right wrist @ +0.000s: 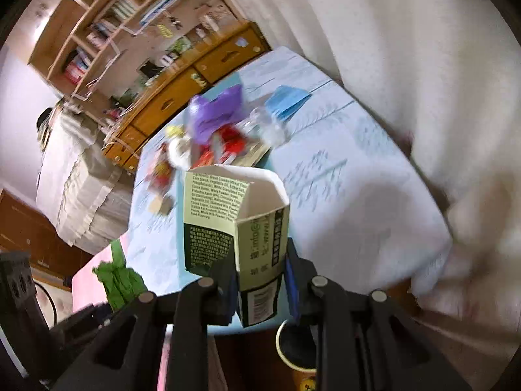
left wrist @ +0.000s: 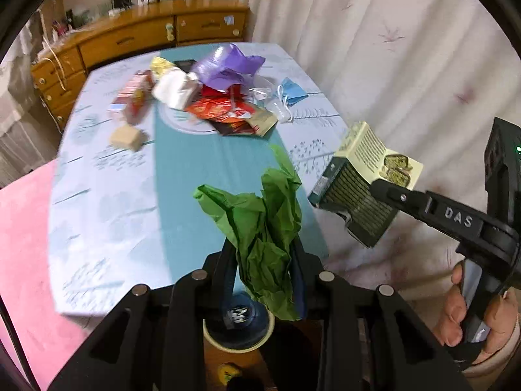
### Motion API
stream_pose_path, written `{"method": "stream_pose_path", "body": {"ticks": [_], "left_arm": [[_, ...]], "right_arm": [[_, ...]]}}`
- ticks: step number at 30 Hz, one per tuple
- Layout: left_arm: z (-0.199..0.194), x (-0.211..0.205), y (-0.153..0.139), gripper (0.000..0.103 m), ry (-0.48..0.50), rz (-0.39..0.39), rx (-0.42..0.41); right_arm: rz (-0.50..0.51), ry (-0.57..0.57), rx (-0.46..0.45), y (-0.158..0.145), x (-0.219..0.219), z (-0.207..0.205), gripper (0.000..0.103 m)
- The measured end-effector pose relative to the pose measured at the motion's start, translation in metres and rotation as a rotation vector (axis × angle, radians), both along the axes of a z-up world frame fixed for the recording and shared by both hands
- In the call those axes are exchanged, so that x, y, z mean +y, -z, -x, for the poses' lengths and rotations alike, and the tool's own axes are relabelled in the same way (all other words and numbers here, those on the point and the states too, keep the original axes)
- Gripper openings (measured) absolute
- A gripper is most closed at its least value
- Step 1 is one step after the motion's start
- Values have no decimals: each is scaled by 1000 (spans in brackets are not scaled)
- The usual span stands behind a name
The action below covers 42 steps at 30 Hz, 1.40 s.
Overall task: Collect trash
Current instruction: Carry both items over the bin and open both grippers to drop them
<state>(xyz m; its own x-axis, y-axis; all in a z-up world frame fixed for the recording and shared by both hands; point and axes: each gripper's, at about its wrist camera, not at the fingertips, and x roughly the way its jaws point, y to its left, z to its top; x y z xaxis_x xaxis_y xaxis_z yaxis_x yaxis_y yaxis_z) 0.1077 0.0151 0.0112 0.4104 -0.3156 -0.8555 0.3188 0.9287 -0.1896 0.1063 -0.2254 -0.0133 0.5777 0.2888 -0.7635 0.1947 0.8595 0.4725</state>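
Trash sits in both grippers, lifted clear of the desk (left wrist: 107, 195). The left gripper (left wrist: 265, 260) is clamped on a crumpled green paper (left wrist: 260, 228), which stands up between its fingers above the near end of the teal strip running down the tablecloth. The right gripper (right wrist: 260, 280) is clamped on an opened carton (right wrist: 241, 224), cream and dark green with printed text, its flaps spread upward. In the left wrist view the same carton (left wrist: 358, 185) hangs to the right of the green paper, off the desk's edge and in front of a pale curtain (left wrist: 407, 65), with a hand (left wrist: 465, 312) on the gripper's handle.

More trash lies piled at the far end of the desk: a purple bag (left wrist: 224, 65) on top, red wrappers (left wrist: 221, 110) beneath it, a white packet (left wrist: 176, 91) to the left, a blue mask (left wrist: 293, 93) to the right and a tan block (left wrist: 127, 138) apart on the near left. A round, pale-rimmed container (left wrist: 237, 332) shows below the left gripper. A wooden dresser (left wrist: 130, 42) stands beyond the desk. Both views are blurred.
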Motion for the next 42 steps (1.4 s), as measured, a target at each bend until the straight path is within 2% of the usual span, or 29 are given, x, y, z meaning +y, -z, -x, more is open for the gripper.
{"method": "stream_pose_path", "body": {"ticks": [6,12,17,23,28,33,38,42], "left_arm": [[64,54,-11,27,-11,14,-34],[106,81,-15,27,-11,29,-53],[126,85,-1,27,-15,43,-7],[141,70,35,27,-12,29,74],[144,55,81,28,-31,-3,146],[140,46,145,28,-81,-23,226],[128,41,225,28,-108,0,313],[112,37,306,28,-140,10,386]], "right_arm": [[32,-29,-30,-20,54,76,24],[87,-84,-51,-32,96,130,24],[135,-108,-30,-30,109,160,24],[146,-111,56,-4,104,179,24],[145,-123,148,41,96,180,24],[148,-159,254,108,89,171,24],[182,-169,345,190,82,156,24],[196,-172,423,270,78,148,24]]}}
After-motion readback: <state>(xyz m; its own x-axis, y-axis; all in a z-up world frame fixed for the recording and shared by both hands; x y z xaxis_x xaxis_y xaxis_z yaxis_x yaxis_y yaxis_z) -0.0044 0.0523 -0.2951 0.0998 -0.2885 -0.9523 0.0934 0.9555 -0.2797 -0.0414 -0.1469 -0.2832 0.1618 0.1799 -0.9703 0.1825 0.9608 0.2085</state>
